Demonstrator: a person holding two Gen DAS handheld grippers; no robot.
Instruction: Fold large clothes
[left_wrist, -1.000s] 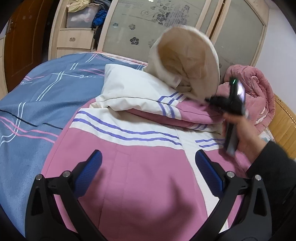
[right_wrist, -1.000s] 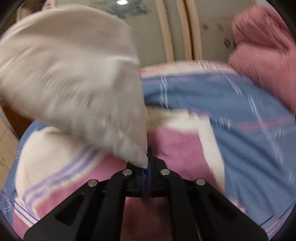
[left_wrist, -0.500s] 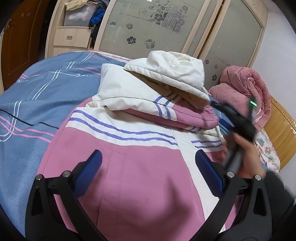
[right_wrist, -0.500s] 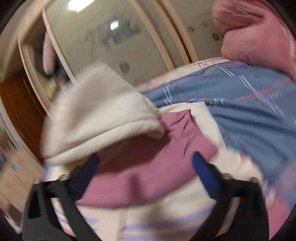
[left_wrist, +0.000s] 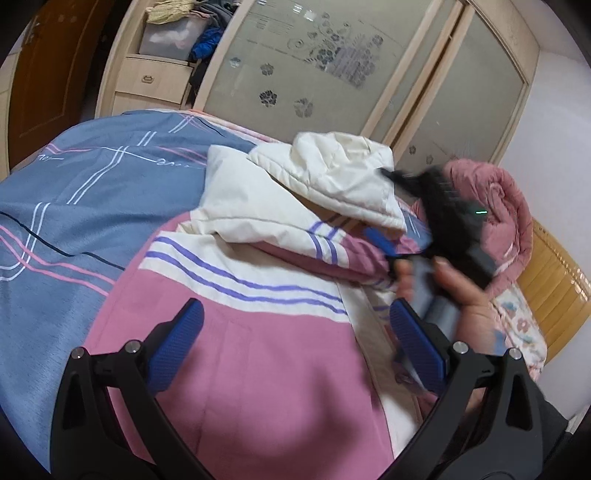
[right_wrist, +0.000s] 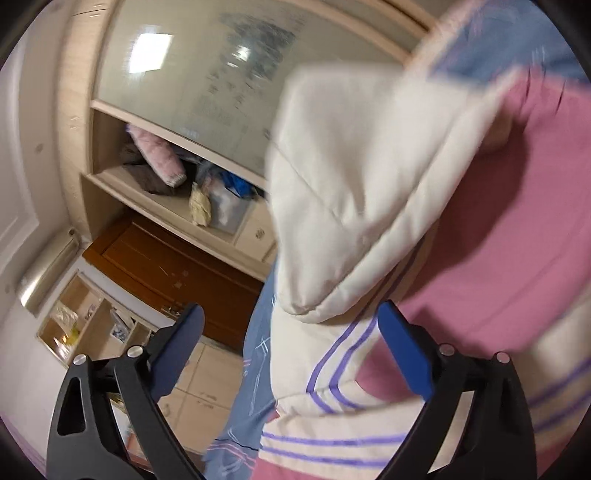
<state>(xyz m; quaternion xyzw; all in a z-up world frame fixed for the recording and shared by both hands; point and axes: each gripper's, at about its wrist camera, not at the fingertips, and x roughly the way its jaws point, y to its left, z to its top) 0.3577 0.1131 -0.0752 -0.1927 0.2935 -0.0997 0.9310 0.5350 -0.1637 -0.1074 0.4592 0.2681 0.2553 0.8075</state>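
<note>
Hood released, beyond right fingers.

Pink-white jacket on blue bedspread; hood folded down; left gripper jaws apart.

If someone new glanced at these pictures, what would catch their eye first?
Most likely the pink and white jacket, spread across the blue striped bedspread, with its white hood folded down over the shoulders. At its right edge, a hand holds the right gripper, jaws closing with nothing between them.
</note>
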